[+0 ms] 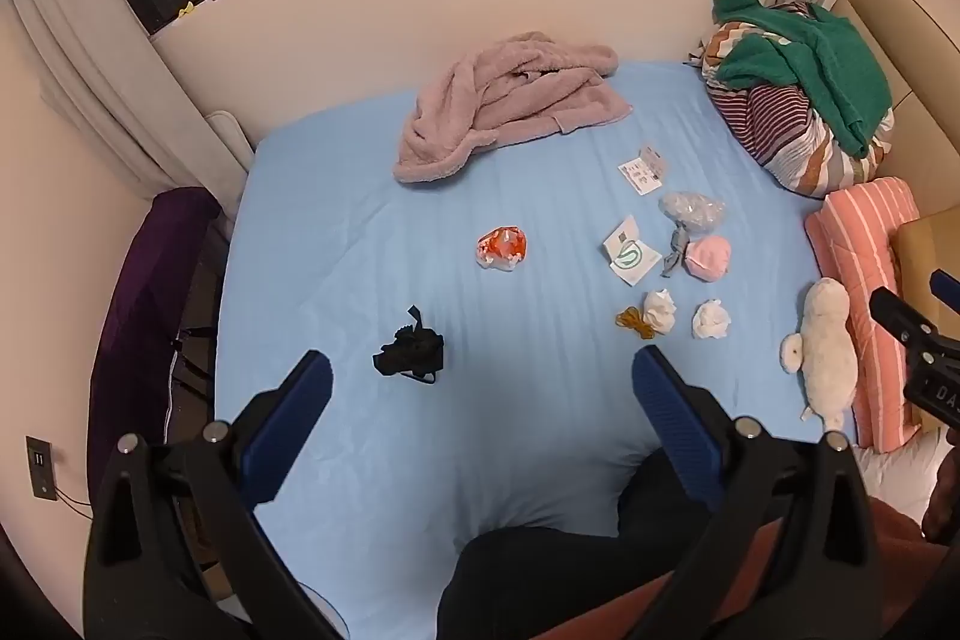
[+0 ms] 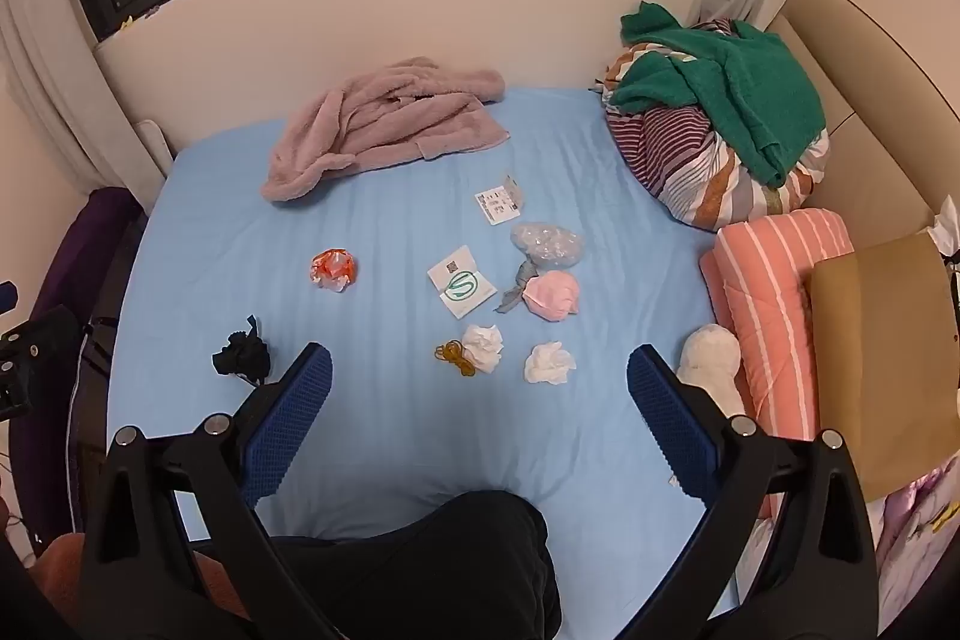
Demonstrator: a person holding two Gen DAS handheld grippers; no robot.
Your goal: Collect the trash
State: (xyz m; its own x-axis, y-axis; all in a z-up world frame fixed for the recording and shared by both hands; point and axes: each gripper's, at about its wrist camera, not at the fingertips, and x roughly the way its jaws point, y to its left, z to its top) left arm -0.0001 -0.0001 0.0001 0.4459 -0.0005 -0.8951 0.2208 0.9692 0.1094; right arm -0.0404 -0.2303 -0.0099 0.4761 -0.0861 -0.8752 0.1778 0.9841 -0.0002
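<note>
Bare blue sheet [image 2: 372, 436] before open right gripper [image 2: 480, 376], trash [image 2: 549, 363] beyond

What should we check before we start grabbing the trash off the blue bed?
1. Left tool open and empty: ok.
2. Right tool open and empty: ok.
3. Trash in plain sight on the blue sheet: ok. White tissue wads, an orange wrapper and a black scrap all lie loose.
4. Nothing covering the nearest wad: ok.
5. White plush toy kept apart from the trash: ok, it lies beside the striped pillow.
6. A bin or bag to drop trash into: cannot tell; a brown paper thing sits to the right, but its opening is not shown.
</note>
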